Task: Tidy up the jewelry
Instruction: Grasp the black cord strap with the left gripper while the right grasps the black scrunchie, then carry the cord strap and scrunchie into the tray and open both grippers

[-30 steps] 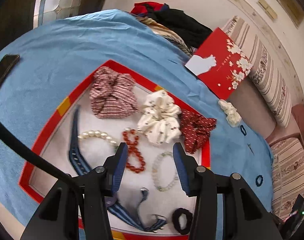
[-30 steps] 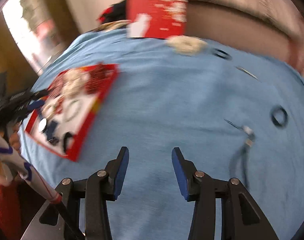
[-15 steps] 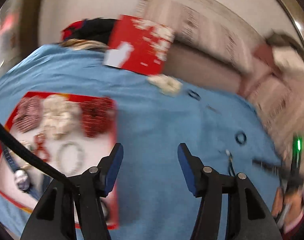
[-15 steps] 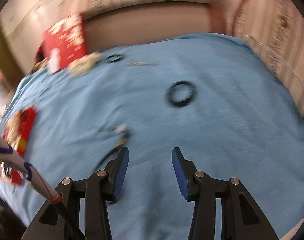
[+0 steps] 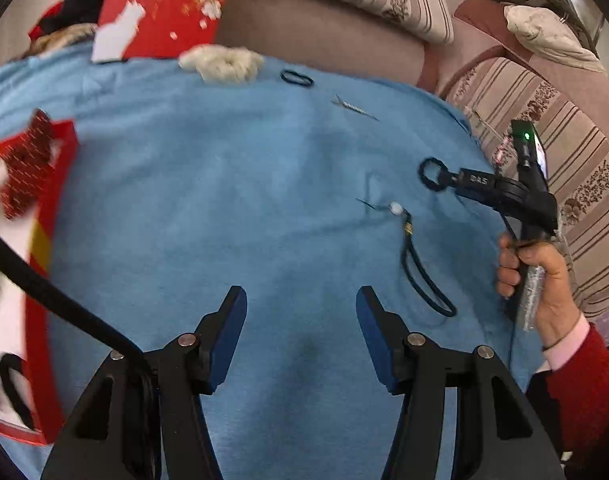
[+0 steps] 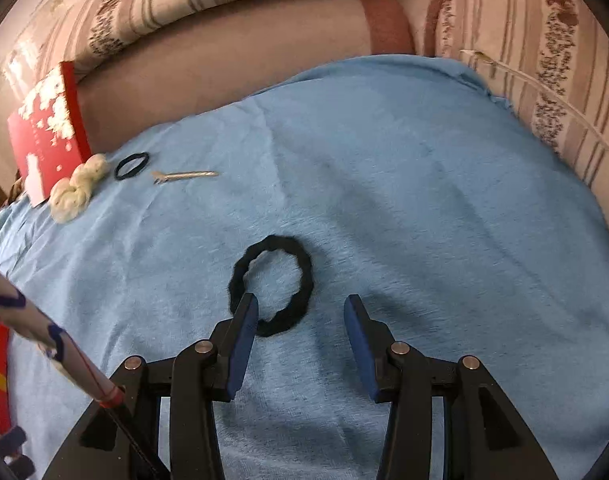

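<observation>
Nearest the right-wrist camera, the right gripper [image 6: 300, 322] stands with its jaws spread wide and nothing between them, low over the blue cloth [image 6: 404, 200]. Its left finger sits at the near rim of the black scrunchie [image 6: 271, 285], which lies flat on the cloth; the ring is off-centre toward that finger, so the jaws look placed to pinch one side of the band rather than span the whole ring.

The left gripper [image 5: 301, 330] is likewise wide open and empty, hovering above bare cloth, probably waiting its turn. A little beyond it lies a black cord with a white bead [image 5: 414, 256], loose on the cloth.

To the left, the red tray [image 5: 44, 240] holds items already gathered, so the scrunchie likely belongs there.

Farther off lie a silver hair clip [image 6: 184, 176], a thin black hair tie [image 6: 131, 165] and a cream scrunchie [image 6: 78, 192], all apart from one another and not yet collected, near a red box [image 6: 44, 128].
</observation>
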`<state>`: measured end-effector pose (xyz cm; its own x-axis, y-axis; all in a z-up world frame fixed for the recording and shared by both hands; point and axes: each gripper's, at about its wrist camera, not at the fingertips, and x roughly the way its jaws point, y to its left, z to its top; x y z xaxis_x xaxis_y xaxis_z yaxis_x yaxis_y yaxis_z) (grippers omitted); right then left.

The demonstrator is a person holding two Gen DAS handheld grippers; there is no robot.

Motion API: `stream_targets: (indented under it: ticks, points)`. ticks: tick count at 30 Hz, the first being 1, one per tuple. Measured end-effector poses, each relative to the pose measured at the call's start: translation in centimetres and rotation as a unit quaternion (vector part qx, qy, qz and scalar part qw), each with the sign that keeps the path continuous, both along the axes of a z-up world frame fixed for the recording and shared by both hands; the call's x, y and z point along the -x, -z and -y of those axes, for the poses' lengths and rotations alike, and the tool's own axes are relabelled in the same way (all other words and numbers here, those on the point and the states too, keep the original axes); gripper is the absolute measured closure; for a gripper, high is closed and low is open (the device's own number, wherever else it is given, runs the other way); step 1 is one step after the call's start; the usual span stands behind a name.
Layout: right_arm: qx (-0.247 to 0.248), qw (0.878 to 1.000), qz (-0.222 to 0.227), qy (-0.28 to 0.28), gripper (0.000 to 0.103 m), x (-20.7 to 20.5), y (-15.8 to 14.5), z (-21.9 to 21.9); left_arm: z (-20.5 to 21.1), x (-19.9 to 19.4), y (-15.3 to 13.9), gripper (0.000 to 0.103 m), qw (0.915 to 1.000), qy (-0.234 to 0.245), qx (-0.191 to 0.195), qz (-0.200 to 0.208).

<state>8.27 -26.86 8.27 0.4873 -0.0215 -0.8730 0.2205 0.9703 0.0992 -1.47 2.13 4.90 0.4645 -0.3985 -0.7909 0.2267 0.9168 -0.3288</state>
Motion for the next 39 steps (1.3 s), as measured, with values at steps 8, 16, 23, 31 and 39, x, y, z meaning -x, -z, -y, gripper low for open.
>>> stream_targets:
  ticks: [8,16,23,31,39]
  points:
    - [-0.02,1.0,0.009,-0.014,0.054,-0.2,1.1,0.2,6.7,-0.6,1.3,0.047,0.996,0.069,0.037,-0.044]
    - [-0.064,0.998,0.022,-0.014,0.057,-1.9,1.9,2.2,11.8,-2.3,2.6,0.047,0.9908,0.079,0.076,-0.08]
    - [-0.014,0.999,0.019,-0.021,0.096,-1.8,1.2,1.5,11.2,-1.5,2.3,0.1,0.9951,0.043,0.038,-0.081]
    - [-0.003,0.998,0.063,-0.018,0.096,0.1,-2.8,0.3,4.4,0.8,-3.4,0.1,0.9988,-0.019,0.046,0.006]
    - [0.03,0.994,0.074,-0.071,0.096,2.5,-4.4,-5.1,-5.0,3.4,-9.6,0.1,0.9908,-0.095,0.061,0.075]
